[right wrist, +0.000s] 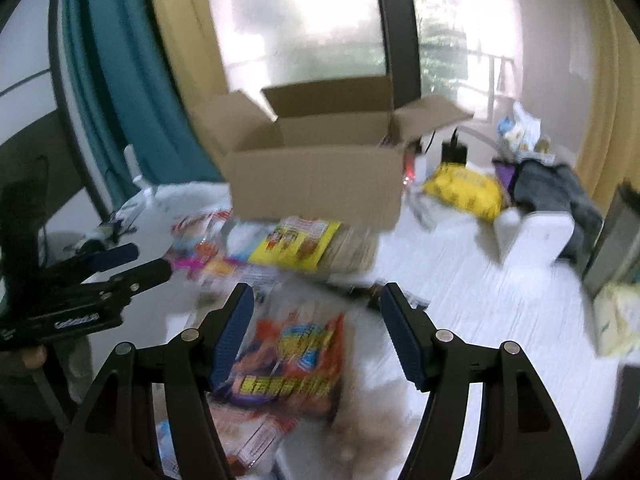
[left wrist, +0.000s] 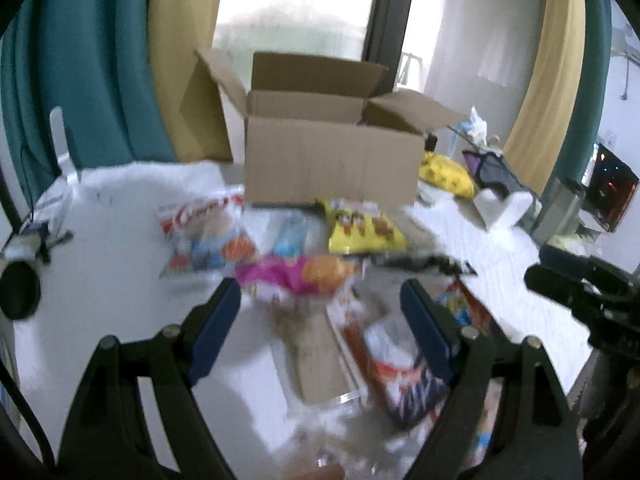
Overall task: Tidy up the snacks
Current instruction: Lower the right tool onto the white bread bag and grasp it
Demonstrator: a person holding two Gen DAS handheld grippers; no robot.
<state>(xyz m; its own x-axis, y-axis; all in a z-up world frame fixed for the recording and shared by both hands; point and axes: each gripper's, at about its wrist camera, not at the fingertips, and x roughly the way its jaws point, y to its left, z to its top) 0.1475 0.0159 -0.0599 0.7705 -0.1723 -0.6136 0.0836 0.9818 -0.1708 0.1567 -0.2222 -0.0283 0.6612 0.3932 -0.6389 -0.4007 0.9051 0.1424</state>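
Daylight pours in from the window (left wrist: pixel 296 20) behind the cardboard box (left wrist: pixel 332 160), blowing the glass out to white glare in both views. The white table (left wrist: pixel 112 248) reads bright, with soft shadows only. Motion blur smears the snack packets (left wrist: pixel 296 276) and the near foreground; nothing is crisp. Fisheye distortion bends the curtains (left wrist: pixel 80 72) and leaves dark corners.

A plain brown cardboard box (left wrist: pixel 334 160) stands on the white counter (left wrist: pixel 112 248). Before it lie a yellow snack bag (left wrist: pixel 364 230) with red print, a pink-and-orange packet (left wrist: pixel 296 276) and an orange-red bag (right wrist: pixel 296 360) with yellow lettering. Teal curtains (left wrist: pixel 92 60) hang beside mustard ones (left wrist: pixel 184 40).
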